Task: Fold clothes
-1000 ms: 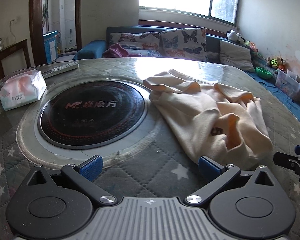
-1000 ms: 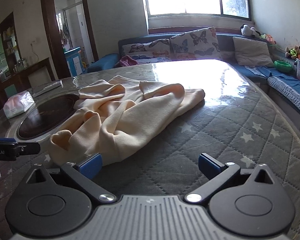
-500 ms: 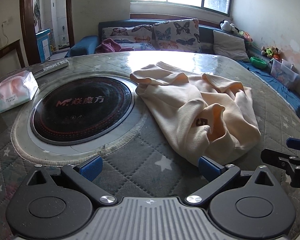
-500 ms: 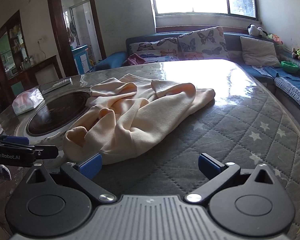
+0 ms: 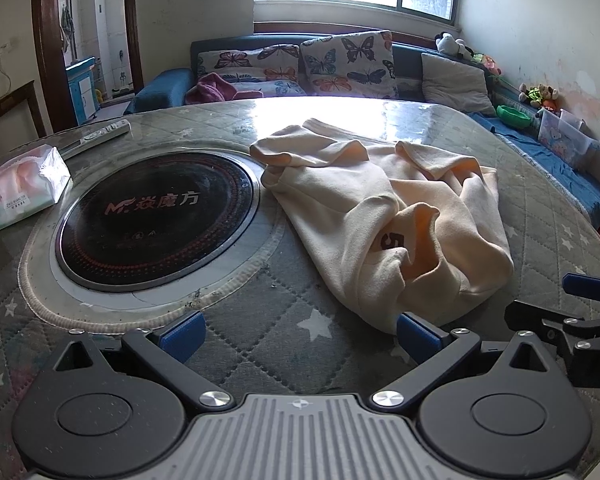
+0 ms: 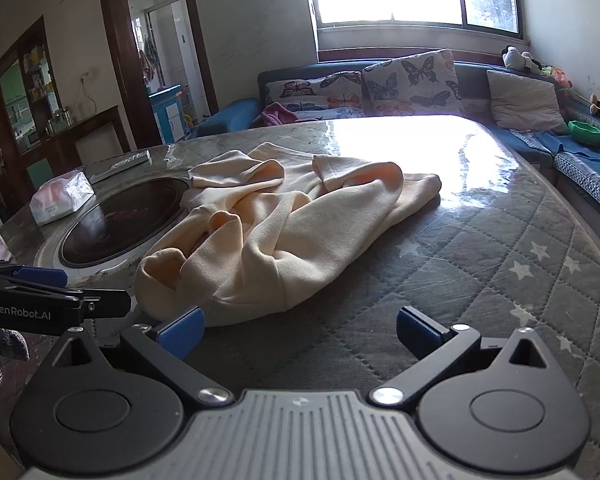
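A cream garment (image 5: 384, 216) lies crumpled on the quilted table (image 5: 260, 320), right of the round black cooktop; it also shows in the right wrist view (image 6: 284, 236). A dark patch marked 5 shows in its folds. My left gripper (image 5: 300, 330) is open and empty, its right pad just short of the garment's near edge. My right gripper (image 6: 300, 326) is open and empty, its left pad touching or just short of the garment's near hem. Each gripper shows at the edge of the other's view.
A round black cooktop (image 5: 156, 216) is set in the table at the left. A tissue pack (image 5: 24, 188) and a remote (image 5: 100, 136) lie beyond it. A sofa with butterfly cushions (image 5: 340, 64) stands behind the table. Bare quilted table (image 6: 500, 280) lies right of the garment.
Both grippers have pulled back and risen a little, so the garment sits farther out in both views. The garment itself has not moved. Both grippers stay open.
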### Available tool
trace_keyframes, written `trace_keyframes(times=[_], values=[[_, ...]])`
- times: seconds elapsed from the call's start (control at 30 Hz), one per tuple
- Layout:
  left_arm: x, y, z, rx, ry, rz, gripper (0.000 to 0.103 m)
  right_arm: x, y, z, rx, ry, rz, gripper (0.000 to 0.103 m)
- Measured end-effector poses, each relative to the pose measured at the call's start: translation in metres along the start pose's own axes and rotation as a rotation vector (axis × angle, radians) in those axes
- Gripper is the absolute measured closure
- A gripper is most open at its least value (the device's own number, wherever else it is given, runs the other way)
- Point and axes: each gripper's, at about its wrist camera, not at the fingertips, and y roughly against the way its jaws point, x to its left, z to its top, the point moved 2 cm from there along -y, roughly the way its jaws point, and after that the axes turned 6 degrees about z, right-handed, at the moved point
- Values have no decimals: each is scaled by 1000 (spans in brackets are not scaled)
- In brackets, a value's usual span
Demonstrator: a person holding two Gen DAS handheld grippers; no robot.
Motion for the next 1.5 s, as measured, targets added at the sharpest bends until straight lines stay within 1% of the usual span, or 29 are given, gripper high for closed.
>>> trace_keyframes(times=[0.43,0.83,1.07,1.2,1.3,1.37,1.5], values=[[-3,-4,2,19,-20,10,0,3,-7,1,21,7,6,0],[-2,-2,12,-7,-31,7,0,3,-9,6,17,17,6,0],[-2,-3,24,-34,-34,3,0,2,-12,12,6,24,4,0],[-5,-7,34,-47,-41,-13,1,-2,-15,19,1,32,-3,0],[-11,-11,43,-59,-54,-35,7,-8,-17,24,-4,31,-10,0],[-16,-15,50,-68,-66,-48,15,-12,-19,28,-6,28,-17,0],[-27,-26,66,-88,-91,-78,26,-21,-22,37,-15,23,-34,0]])
